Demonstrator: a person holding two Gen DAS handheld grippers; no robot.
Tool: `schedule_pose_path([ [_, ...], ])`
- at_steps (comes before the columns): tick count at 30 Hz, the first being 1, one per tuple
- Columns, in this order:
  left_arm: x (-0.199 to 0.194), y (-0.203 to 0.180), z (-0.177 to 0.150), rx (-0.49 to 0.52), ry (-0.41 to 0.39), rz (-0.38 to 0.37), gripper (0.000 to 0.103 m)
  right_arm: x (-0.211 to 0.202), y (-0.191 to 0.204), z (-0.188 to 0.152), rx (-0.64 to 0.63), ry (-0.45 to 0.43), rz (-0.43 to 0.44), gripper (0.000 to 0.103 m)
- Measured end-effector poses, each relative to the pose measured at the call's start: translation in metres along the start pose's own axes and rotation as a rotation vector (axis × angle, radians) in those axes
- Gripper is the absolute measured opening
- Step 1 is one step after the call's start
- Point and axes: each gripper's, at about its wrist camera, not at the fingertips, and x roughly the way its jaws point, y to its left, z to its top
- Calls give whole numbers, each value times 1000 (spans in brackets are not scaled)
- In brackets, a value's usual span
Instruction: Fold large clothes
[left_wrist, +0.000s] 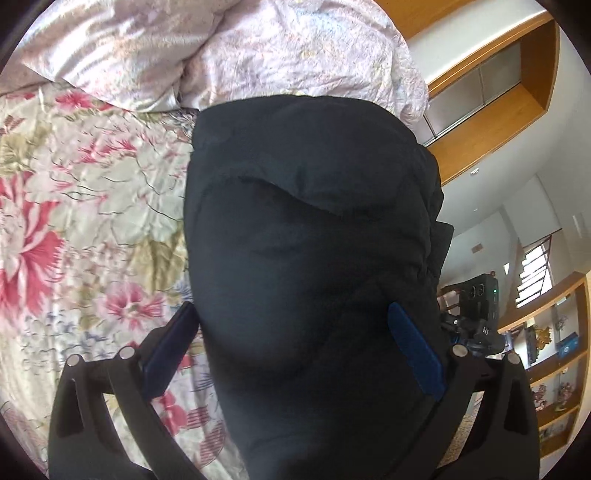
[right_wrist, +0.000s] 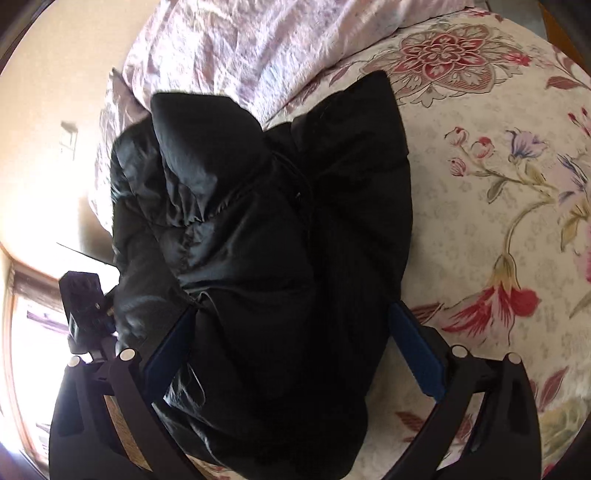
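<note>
The black jacket (left_wrist: 310, 236) hung bunched lengthwise away from both grippers; left gripper (left_wrist: 291, 314) and right gripper (right_wrist: 291, 314) each gripped its fabric above the floral bedspread (left_wrist: 74, 206).

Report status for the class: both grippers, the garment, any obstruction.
Left gripper wide around black puffer jacket; grip unclear. Right gripper likewise, jacket bunched between fingers. Jacket over floral bedspread. Pink duvet heaped just behind.

Setting: home bedroom. Bed (left_wrist: 92, 184) covered with floral spread, pink and red blooms; crumpled pale pink duvet (left_wrist: 258, 48) heaped at its far edge. Wooden cabinets (left_wrist: 491, 88) high on white wall. Open wooden shelves (left_wrist: 554, 369) with ornaments and boxes at right. Window (left_wrist: 535, 273) beyond, daylight.
</note>
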Motion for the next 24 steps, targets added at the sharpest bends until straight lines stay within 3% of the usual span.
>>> schedule_pose_path([
  [8, 25, 5, 6, -47, 22, -62, 101, 28, 17, 9, -45, 69, 93, 102],
  [14, 36, 11, 8, -101, 15, -109, 101, 49, 27, 15, -63, 91, 213, 102],
  [16, 29, 11, 4, -91, -12, -124, 90, 52, 31, 12, -62, 81, 242, 101],
  [19, 12, 13, 3, -90, -55, -140, 76, 54, 35, 10, -54, 56, 267, 81],
  [21, -4, 14, 4, -75, -80, -127, 73, 59, 45, 12, -62, 52, 295, 69],
  [24, -32, 18, 5, -50, -130, -89, 72, 73, 71, 19, -123, 59, 293, 60],
])
